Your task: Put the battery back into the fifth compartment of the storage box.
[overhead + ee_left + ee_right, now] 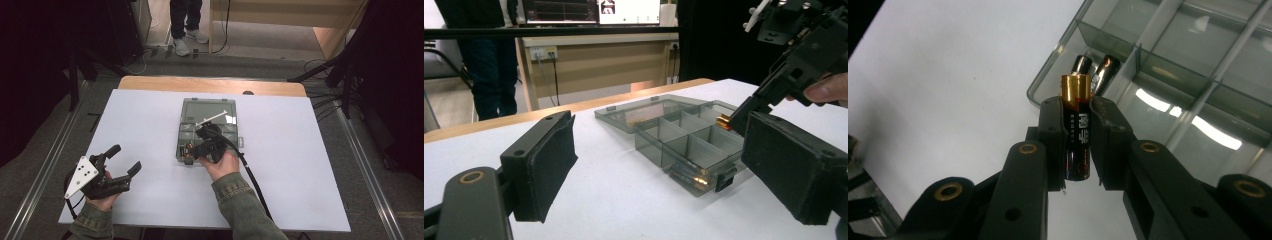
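Note:
A smoky clear compartment box [231, 131] lies open in the middle of the white table, its lid [205, 109] folded back. My right gripper [191, 151] hovers over the box's near left corner, shut on a black-and-gold battery [1077, 134] that stands upright between the jaws. Beyond that one, two more batteries [1096, 69] lie in the corner compartment. From the left gripper view the held battery's gold end [723, 121] shows above the box [684, 142]. My left gripper [126, 158] rests at the table's front left, open, holding nothing.
A wooden table edge [210, 84] runs along the back. A person's legs [186, 25] stand on the floor beyond it. A black cable [252, 177] trails from the right gripper over the white surface [300, 165].

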